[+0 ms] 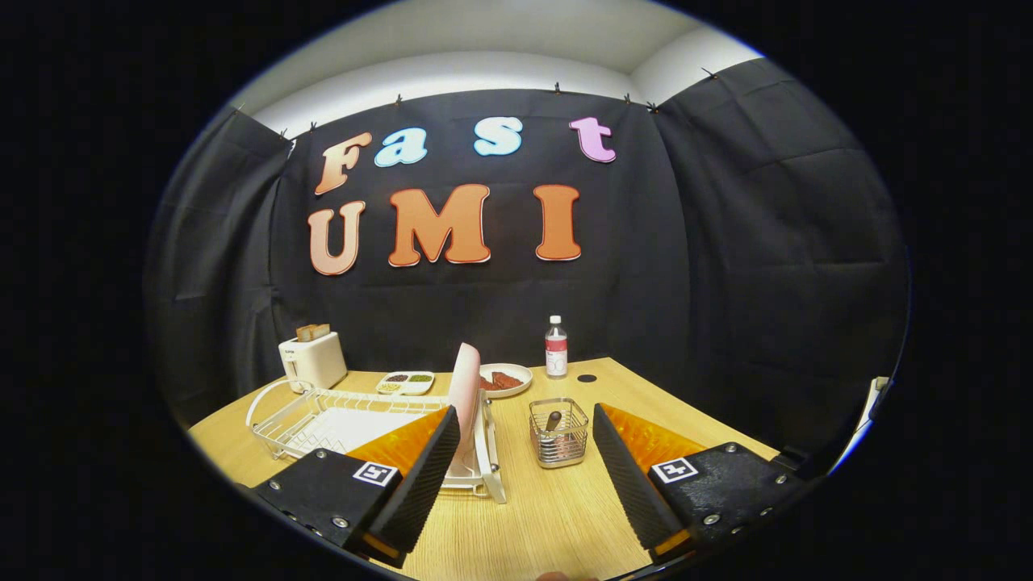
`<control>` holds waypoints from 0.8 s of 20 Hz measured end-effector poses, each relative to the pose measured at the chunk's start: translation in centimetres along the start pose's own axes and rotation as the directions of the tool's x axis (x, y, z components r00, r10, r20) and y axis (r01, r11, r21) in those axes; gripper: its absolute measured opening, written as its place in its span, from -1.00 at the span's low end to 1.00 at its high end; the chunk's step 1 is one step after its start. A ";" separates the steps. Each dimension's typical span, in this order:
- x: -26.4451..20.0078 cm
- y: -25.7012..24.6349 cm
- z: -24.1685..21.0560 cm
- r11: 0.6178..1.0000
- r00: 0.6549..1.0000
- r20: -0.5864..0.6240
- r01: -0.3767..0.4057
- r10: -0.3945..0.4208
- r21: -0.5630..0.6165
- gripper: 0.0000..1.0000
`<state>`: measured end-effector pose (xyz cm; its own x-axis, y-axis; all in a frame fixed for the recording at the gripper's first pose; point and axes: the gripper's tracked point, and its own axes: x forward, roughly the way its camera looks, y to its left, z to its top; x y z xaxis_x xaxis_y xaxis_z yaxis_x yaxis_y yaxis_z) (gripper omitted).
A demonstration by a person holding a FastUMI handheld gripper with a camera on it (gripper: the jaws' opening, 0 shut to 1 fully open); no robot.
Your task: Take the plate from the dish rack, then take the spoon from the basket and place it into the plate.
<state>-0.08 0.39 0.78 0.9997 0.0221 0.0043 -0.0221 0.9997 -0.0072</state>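
Observation:
A pink plate (466, 381) stands on edge at the right end of the white wire dish rack (323, 411), just beyond my left fingertip. A small wire basket (558, 432) sits on the wooden table (549, 508) ahead, between the two fingers' lines, with a spoon (554, 422) standing in it, dark handle up. My gripper (526, 428) hovers above the table with its fingers wide apart and nothing between them. The left finger covers the rack's near right corner.
At the back stand a white toaster (312, 358) with bread, a divided dish (406, 382) of grains, a plate of brown food (506, 379) and a water bottle (555, 348). A dark round spot (587, 378) marks the table near the bottle.

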 end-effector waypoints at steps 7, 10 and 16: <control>-0.3 0.6 -0.1 0.999 1.000 -0.010 -0.025 0.025 0.034 0.96; -0.1 0.7 0.6 1.000 1.000 -0.007 -0.022 0.022 0.019 0.96; 1.5 1.2 0.8 1.000 1.000 -0.026 0.005 -0.006 -0.026 0.96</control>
<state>1.43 1.67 1.62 0.9996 0.0158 -0.0218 -0.0166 0.9993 -0.0333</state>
